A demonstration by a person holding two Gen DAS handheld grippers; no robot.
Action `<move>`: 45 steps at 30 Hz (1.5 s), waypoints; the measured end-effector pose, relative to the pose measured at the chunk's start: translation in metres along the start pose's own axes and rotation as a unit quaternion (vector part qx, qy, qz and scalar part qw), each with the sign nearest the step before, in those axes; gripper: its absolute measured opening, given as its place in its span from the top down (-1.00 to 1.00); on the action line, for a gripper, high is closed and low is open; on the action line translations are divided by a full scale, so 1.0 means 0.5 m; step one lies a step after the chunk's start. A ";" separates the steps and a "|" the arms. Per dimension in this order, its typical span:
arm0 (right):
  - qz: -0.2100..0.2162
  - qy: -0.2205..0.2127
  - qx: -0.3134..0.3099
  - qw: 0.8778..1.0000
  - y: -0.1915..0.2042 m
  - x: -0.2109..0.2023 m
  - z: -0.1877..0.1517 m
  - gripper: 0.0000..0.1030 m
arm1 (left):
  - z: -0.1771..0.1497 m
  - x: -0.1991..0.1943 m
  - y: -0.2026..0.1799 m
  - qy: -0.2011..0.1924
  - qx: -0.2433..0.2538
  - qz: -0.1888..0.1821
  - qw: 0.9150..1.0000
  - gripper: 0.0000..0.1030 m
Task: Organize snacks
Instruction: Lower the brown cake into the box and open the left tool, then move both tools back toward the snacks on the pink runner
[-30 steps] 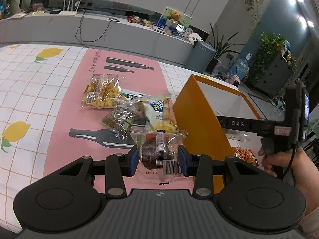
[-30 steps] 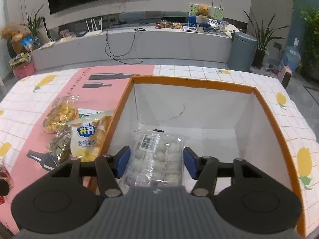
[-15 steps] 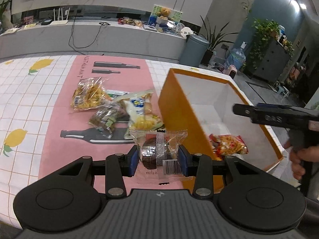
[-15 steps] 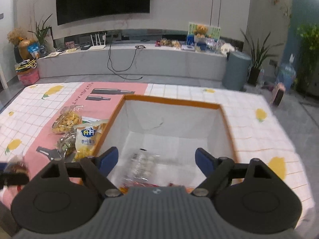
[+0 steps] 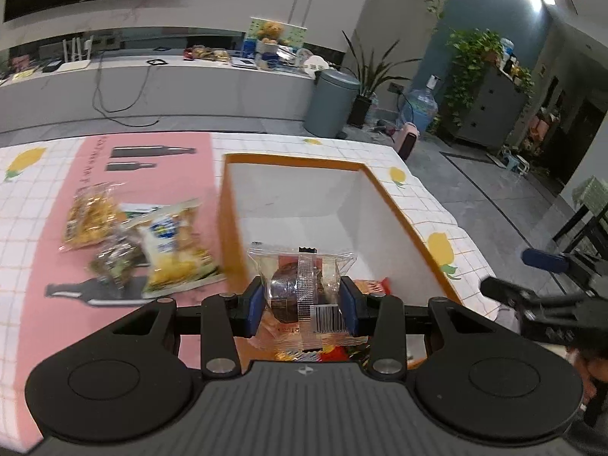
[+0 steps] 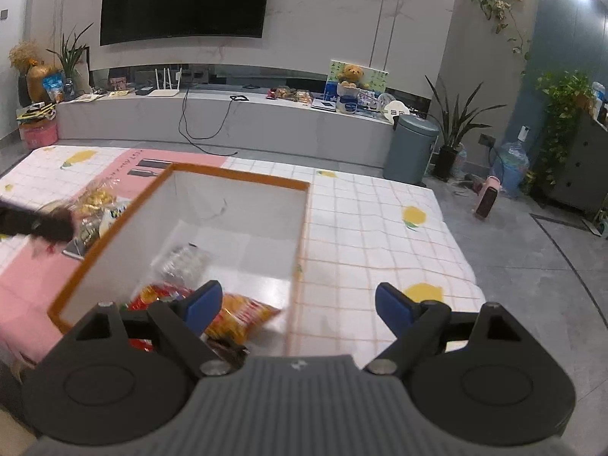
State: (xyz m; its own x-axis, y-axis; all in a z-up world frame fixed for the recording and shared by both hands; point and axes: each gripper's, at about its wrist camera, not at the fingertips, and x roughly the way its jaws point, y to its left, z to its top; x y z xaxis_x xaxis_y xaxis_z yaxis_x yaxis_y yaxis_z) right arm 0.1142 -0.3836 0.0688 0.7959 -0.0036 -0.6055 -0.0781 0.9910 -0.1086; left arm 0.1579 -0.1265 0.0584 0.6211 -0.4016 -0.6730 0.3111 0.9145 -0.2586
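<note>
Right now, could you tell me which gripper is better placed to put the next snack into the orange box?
Left. The left gripper is shut on a wrapped dark cake above the orange box. The right gripper holds nothing, its jaws opening.

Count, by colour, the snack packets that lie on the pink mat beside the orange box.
Golden-yellow packet: 1
Dark green packet: 1
Yellow-and-white packet with a blue logo: 1
White-and-green packet, mostly covered: 1
Total: 4
</note>
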 end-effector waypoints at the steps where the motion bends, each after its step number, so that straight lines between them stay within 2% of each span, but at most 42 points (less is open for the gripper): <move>1: 0.000 -0.002 0.005 1.000 -0.011 -0.004 -0.005 -0.66 | 0.003 0.014 -0.008 0.003 0.001 0.001 1.000 0.11; 6: 0.010 -0.002 0.060 0.998 -0.070 -0.008 -0.029 -0.66 | 0.015 0.103 -0.052 0.019 0.012 0.002 1.000 0.11; 9: 0.010 0.000 0.073 0.997 -0.092 -0.006 -0.044 -0.66 | 0.020 0.162 -0.066 0.036 0.017 0.009 0.999 0.11; 16: 0.001 0.004 0.095 0.995 -0.124 -0.001 -0.059 -0.66 | 0.027 0.272 -0.078 0.084 0.020 0.053 0.995 0.11; 19: -0.002 -0.001 0.101 0.995 -0.133 -0.004 -0.057 -0.66 | 0.028 0.294 -0.078 0.098 0.020 0.064 0.993 0.10; 21: -0.001 -0.003 0.104 0.995 -0.135 -0.005 -0.057 -0.66 | 0.025 0.300 -0.079 0.095 0.024 0.090 0.991 0.09; 23: 0.000 -0.002 0.104 0.995 -0.133 -0.004 -0.057 -0.66 | 0.020 0.297 -0.084 0.090 0.032 0.111 0.989 -0.01; 24: 0.000 -0.001 0.103 0.995 -0.130 -0.002 -0.057 -0.66 | 0.017 0.292 -0.084 0.088 0.038 0.111 0.989 -0.10; 27: -0.001 0.004 0.095 0.995 -0.122 0.004 -0.061 -0.66 | 0.018 0.264 -0.083 0.077 0.041 0.091 0.992 -0.22; 34: 0.003 0.003 0.070 0.998 -0.101 0.003 -0.061 -0.66 | 0.043 0.164 -0.038 0.055 0.027 0.073 0.995 -0.23; 37: 0.007 -0.001 0.068 0.998 -0.090 -0.002 -0.060 -0.66 | 0.055 0.119 -0.005 0.037 0.005 0.068 0.997 -0.23; 45: 0.032 -0.011 0.072 0.997 -0.041 -0.018 -0.061 -0.66 | 0.048 0.030 0.036 0.017 -0.007 0.089 0.996 -0.23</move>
State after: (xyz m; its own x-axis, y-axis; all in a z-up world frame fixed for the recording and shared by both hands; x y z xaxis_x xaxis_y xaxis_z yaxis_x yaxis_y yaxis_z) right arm 0.0905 -0.4081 0.0523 0.8050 0.0610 -0.5902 -0.0434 0.9981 0.0439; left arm 0.1902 -0.1172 0.0601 0.6409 -0.2312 -0.7320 0.1884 0.9718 -0.1420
